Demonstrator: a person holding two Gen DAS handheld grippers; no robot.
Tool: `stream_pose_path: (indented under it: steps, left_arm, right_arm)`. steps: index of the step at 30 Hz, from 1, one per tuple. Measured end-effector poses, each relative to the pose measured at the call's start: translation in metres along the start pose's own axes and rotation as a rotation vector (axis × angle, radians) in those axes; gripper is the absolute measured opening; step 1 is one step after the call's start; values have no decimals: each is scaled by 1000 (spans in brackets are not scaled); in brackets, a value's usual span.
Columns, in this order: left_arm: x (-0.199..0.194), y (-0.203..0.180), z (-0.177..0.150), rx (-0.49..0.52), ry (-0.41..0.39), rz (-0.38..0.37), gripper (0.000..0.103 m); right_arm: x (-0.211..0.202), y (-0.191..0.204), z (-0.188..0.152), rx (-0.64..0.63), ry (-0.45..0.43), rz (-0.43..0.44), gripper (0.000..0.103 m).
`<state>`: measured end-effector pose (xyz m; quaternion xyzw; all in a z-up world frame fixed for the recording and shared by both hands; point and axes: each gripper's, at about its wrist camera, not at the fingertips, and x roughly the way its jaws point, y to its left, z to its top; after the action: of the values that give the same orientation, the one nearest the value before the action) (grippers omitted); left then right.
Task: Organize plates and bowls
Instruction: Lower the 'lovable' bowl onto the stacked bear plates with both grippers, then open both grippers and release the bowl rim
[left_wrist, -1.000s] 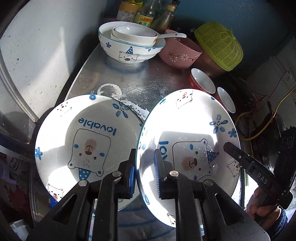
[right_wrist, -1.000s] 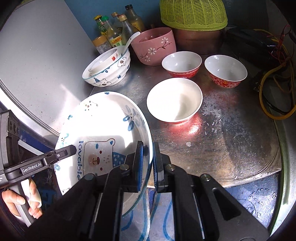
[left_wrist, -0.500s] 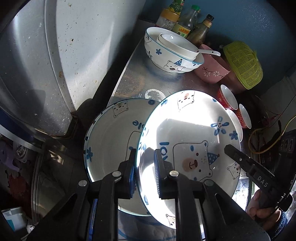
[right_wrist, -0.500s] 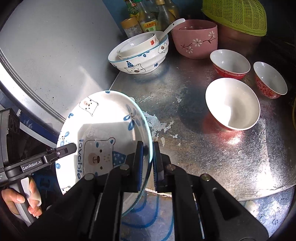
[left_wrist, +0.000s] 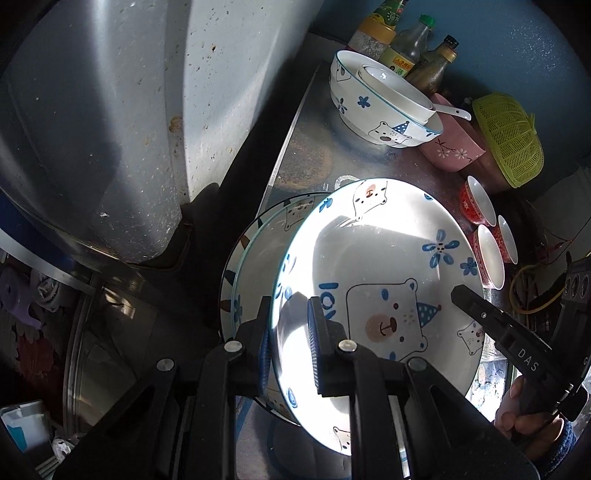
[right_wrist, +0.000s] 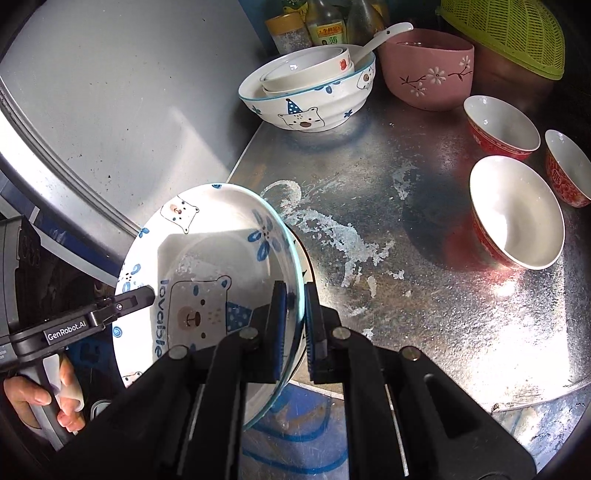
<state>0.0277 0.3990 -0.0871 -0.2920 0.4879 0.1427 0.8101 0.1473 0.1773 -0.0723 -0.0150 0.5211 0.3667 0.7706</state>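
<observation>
Hazard: your left gripper (left_wrist: 288, 343) and right gripper (right_wrist: 293, 325), jaws clamped on one tilted plate (left_wrist: 376, 273), could chip the plate beneath (left_wrist: 258, 236).

Second plate (left_wrist: 258, 236) mostly hidden behind held bear plate (left_wrist: 376, 266); only left rim shows. Bottles (left_wrist: 406, 48) cut off at top edge in left wrist view, lower parts hidden behind stacked bowls (left_wrist: 376, 107). Pink bowl (left_wrist: 450, 147) partly covered. Green basket (right_wrist: 509, 33) cut off by top edge. Bottle labels unreadable.
</observation>
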Motion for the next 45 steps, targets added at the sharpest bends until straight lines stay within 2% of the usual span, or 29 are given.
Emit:
stream_pose_path:
  steps: [11, 16, 19, 21, 23, 31, 35, 37, 41, 43, 45]
  left_arm:
    - [13, 6, 6, 43, 18, 42, 16]
    - [13, 7, 8, 41, 24, 33, 18]
    - [11, 5, 6, 32, 21, 22, 27]
    - [10, 2, 5, 35, 20, 18, 39]
    - [9, -1, 5, 30, 19, 18, 45]
    - [5, -12, 5, 48, 16, 71, 54]
    - [1, -20, 2, 93, -15, 165, 62]
    - [0, -13, 2, 59, -11, 122, 63]
    - [-6, -10, 2, 45, -26, 133, 65]
    - [-9, -8, 1, 32, -39, 137, 74]
    - [-12, -6, 0, 16, -45, 134, 75]
  right_arm:
    - [18, 4, -2, -3, 18, -19, 10]
    - [16, 6, -2, -20, 5, -16, 10]
    - [14, 6, -1, -22, 0, -20, 10]
    - [12, 7, 0, -30, -4, -24, 12]
    - [8, 8, 2, -33, -13, -25, 12]
    - [0, 9, 4, -47, -13, -20, 13]
    - [-3, 9, 2, -59, -13, -8, 12]
    - [-4, 9, 2, -64, -13, -4, 12]
    - [-7, 8, 1, -71, -11, 3, 13]
    - [-8, 8, 1, -74, -8, 5, 13]
    - [-8, 9, 1, -76, -7, 8, 13]
